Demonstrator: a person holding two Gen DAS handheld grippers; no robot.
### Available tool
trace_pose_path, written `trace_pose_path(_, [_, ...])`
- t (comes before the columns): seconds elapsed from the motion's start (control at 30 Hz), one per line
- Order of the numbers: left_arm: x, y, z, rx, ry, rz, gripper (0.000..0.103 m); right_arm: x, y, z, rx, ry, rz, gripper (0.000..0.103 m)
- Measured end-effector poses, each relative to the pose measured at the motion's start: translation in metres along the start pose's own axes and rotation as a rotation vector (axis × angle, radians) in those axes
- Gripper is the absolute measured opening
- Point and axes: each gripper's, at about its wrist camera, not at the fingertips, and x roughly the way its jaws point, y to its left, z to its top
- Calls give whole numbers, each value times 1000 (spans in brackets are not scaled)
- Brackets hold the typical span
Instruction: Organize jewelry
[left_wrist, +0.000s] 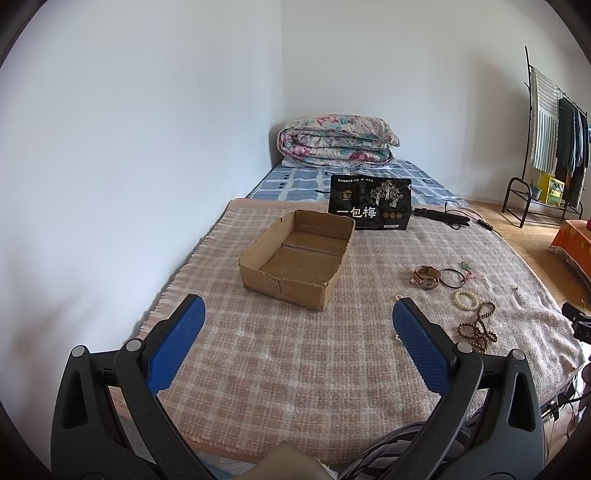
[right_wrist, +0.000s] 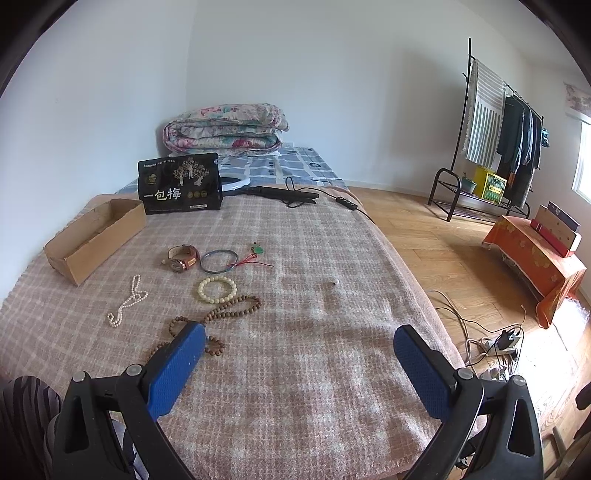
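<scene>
We see the cardboard box (left_wrist: 295, 258) empty on the bed (left_wrist: 295, 369); jewelry (right_wrist: 207, 277) lies beside it. Both grippers, left (left_wrist: 298, 317) and right (right_wrist: 299, 345), hold jaws apart, gripping nothing.

Ahead-left of the right gripper (right_wrist: 299, 354): wooden bead strand (right_wrist: 221, 314) partly behind its left finger, cream bracelet (right_wrist: 217, 290), pearl necklace (right_wrist: 127, 301), watch (right_wrist: 183, 257), blue bangle (right_wrist: 218, 261), green pendant (right_wrist: 256, 252). Open cardboard box (right_wrist: 94, 236) lies far left.

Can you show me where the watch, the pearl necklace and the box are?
watch (right_wrist: 181, 258), right wrist view, on its dial.
pearl necklace (right_wrist: 127, 301), right wrist view, mid-strand.
box (left_wrist: 282, 282), left wrist view, front wall.
</scene>
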Motion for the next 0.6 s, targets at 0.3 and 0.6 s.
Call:
trace_pose_path(0.3, [-2,0,1,1,-3,0,103,2,2,-3,1,0,4,103])
trace_pose_path(0.6, [-4,-1,1,1,-5,0,103,1,4,-2,0,-1,3,103])
